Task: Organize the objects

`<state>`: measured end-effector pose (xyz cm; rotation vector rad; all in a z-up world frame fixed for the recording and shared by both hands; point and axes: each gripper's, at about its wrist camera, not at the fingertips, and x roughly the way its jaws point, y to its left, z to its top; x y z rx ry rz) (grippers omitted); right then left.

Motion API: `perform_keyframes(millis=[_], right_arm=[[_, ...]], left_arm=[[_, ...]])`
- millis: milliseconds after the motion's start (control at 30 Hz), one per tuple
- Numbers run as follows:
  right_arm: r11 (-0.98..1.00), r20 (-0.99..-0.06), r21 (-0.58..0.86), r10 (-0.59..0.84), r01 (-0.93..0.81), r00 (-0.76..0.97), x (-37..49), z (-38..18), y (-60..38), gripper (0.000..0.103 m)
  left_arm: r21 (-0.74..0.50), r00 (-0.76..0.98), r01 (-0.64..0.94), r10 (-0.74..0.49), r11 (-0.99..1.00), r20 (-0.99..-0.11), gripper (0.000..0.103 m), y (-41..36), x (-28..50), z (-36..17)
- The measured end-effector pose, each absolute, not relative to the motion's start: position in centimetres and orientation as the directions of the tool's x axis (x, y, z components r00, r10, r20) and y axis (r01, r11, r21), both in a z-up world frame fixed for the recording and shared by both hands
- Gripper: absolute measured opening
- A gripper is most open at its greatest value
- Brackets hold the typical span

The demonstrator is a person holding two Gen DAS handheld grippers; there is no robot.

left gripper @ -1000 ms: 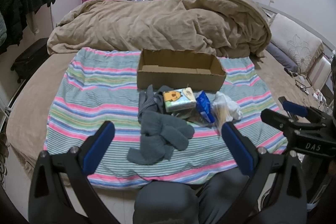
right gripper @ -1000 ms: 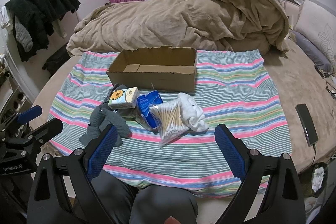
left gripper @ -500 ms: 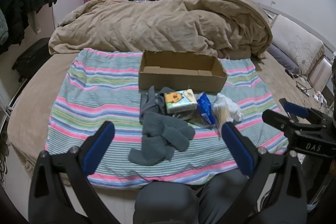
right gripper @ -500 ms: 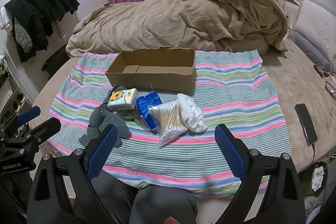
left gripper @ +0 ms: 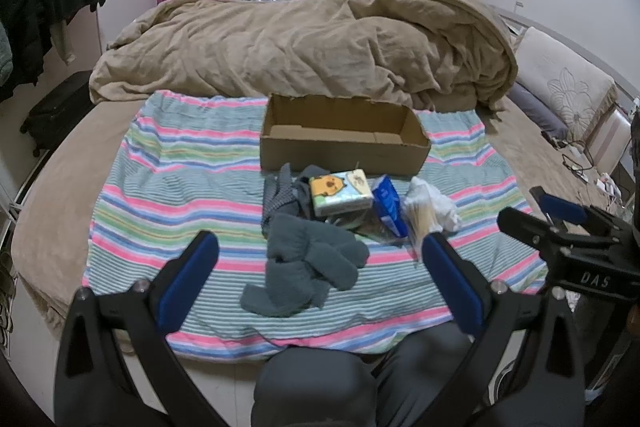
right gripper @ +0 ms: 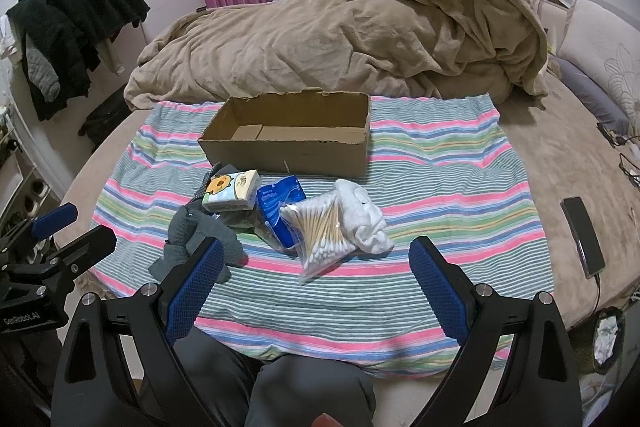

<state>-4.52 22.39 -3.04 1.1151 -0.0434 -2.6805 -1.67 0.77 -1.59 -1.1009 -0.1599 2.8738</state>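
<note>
Readable text is only on the rigs. Left wrist view: "DAS" in pale letters on the black body of the right hand-held gripper [left gripper: 568, 227], lower right. Right wrist view: "GenRobot.AI" on the black body of the left hand-held gripper [right gripper: 68, 231], lower left edge. Tissue pack [right gripper: 231, 190] and blue packet [right gripper: 280, 211] carry print, too small to read.

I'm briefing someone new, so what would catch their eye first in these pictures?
The striped cloth spread over the bed, with an open, empty box in its middle. Just in front of the box lies a small heap: grey socks, a tissue pack and a bag of swabs.
</note>
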Motion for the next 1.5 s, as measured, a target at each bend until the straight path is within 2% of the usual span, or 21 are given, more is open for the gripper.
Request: perform_keyframes(millis=[567,833,1067,1367,1433,1500], right_arm=[[-0.974,-0.707,0.102,-0.214,0.203,-0.674,-6.7,-3.8,22.5,0.096],[-0.978,-0.727,0.096,-0.196,0.185,-0.658,-9.1,-5.5,23.1,0.096],[-0.986,-0.774,0.076,-0.153,0.151,-0.614,-12.1,-9.3,24.4,0.095],[-0.984,-0.795,0.139,-0.176,0.109,-0.580,-15.6,-12.7,26.8,0.094],[-0.986,-0.805,0.138,-0.169,0.098,-0.568,-16.3,-13.4,26.8,0.090],[-0.983,-0.812,0.155,-0.185,0.102,-0.553,-17.0,-14.2,26.8,0.089]], left_arm=[[-0.113,-0.726,-0.020,0.092,-0.993,-0.681,0.102,0.9,-3.9,-2.9],[-0.105,-0.690,-0.009,0.083,-0.994,-0.719,0.102,0.6,-6.4,-5.4],[-0.115,-0.636,-0.013,0.097,-0.993,-0.765,0.100,0.0,-8.7,-9.1],[-0.136,-0.571,-0.026,0.126,-0.990,-0.811,0.083,-0.5,-11.6,-13.5],[-0.139,-0.565,-0.032,0.133,-0.990,-0.814,0.078,-0.7,-11.9,-14.0],[-0.146,-0.552,-0.043,0.146,-0.988,-0.821,0.066,-0.7,-12.2,-14.7]])
